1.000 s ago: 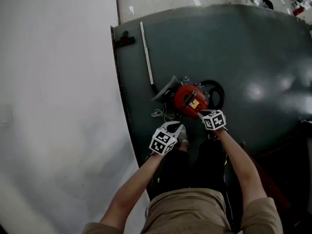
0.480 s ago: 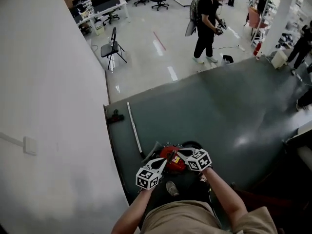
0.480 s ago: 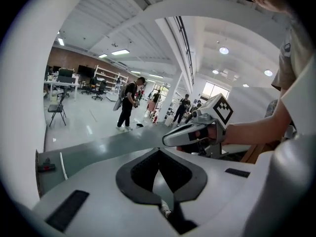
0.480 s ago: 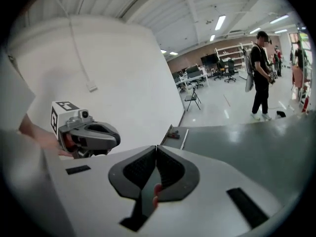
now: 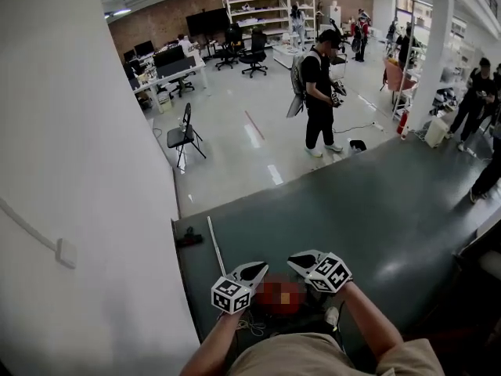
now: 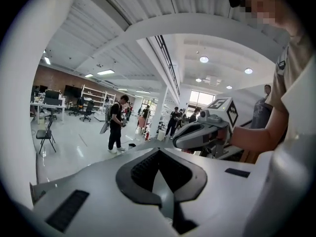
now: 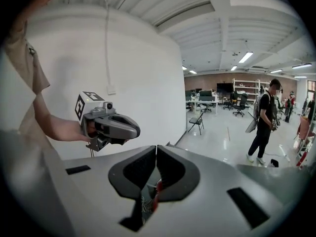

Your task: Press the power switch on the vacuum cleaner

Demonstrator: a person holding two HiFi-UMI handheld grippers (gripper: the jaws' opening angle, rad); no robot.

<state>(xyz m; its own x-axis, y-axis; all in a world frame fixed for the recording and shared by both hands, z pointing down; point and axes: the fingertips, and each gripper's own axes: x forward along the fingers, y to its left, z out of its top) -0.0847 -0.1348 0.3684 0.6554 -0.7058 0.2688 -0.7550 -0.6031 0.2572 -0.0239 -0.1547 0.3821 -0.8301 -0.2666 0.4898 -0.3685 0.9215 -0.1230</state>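
Note:
In the head view the red vacuum cleaner (image 5: 279, 296) lies low on the dark mat (image 5: 376, 210), blurred and mostly hidden between my two grippers. The left gripper (image 5: 260, 269) and the right gripper (image 5: 296, 259) are held up side by side well above it, pointing forward, tips close together. Both are shut with nothing between the pads. In the left gripper view the left gripper (image 6: 159, 152) faces the room, with the right gripper (image 6: 180, 141) beside it. In the right gripper view a sliver of red vacuum (image 7: 157, 190) shows below the right gripper (image 7: 156, 147).
A metal tube (image 5: 215, 245) and a black floor nozzle (image 5: 190, 240) lie on the mat's far left corner. A white wall (image 5: 86, 178) runs along the left. A person (image 5: 319, 92) stands on the pale floor beyond, near a chair (image 5: 184, 135).
Both grippers have risen away from the vacuum cleaner. The head view has tipped up from the mat to take in the room.

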